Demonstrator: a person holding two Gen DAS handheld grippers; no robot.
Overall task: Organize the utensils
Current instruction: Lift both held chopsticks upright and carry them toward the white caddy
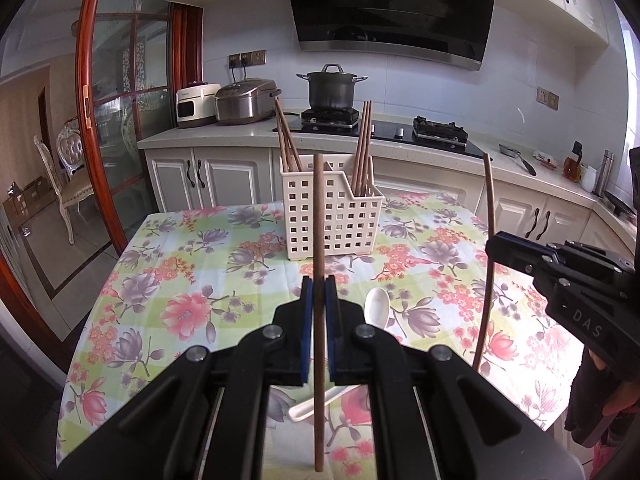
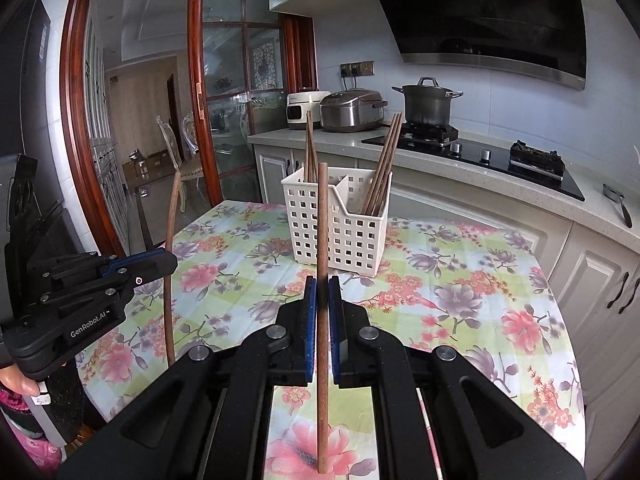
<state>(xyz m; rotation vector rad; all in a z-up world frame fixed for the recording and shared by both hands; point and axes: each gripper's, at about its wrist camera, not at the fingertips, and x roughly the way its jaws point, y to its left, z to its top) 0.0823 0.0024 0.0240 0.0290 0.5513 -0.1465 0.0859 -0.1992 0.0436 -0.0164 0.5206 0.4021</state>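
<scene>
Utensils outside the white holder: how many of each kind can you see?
Chopsticks: 2, left chopstick in the left gripper, right chopstick in the right gripper.
White spoon: 1, lying on the table.
Total: 3.

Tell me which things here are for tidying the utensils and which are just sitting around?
For the job:
- left gripper clamped on left chopstick
- right gripper clamped on right chopstick
- white utensil basket holding chopsticks already in the basket
- white spoon on the table

Just sitting around:
- pot
- rice cooker
- flowery tablecloth
</scene>
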